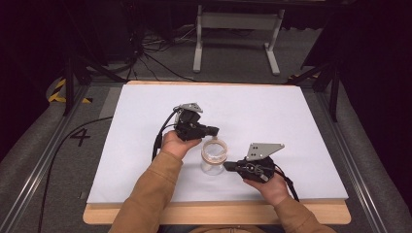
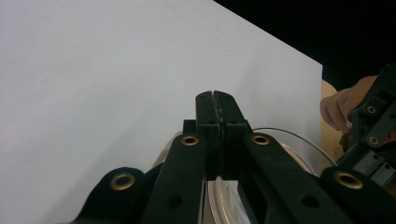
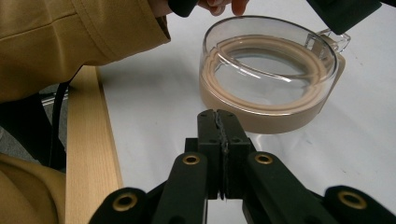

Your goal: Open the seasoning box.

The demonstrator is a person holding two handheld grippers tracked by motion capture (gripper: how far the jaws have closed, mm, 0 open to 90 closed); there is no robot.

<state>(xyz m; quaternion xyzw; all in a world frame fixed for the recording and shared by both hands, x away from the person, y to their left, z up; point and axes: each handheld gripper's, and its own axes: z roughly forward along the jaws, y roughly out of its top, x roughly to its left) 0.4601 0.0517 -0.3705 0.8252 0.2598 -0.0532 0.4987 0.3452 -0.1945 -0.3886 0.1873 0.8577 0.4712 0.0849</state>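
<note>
While both jaws sit closed and empty, the left hand-held gripper (image 1: 214, 130) and right hand-held gripper (image 1: 229, 167) flank the lidded clear jar (image 1: 214, 156) at frame centre, its lid seemingly untouched.

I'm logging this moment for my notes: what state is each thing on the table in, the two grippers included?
Clear jar: upright on the white sheet, between the two grippers.
Jar lid: clear with a tan rim, sitting on the jar; whether it is fastened cannot be told.
Left gripper: shut, nothing between its fingers, tips over the jar's rim.
Right gripper: shut, empty, pointing at the jar, just short of it.
</note>
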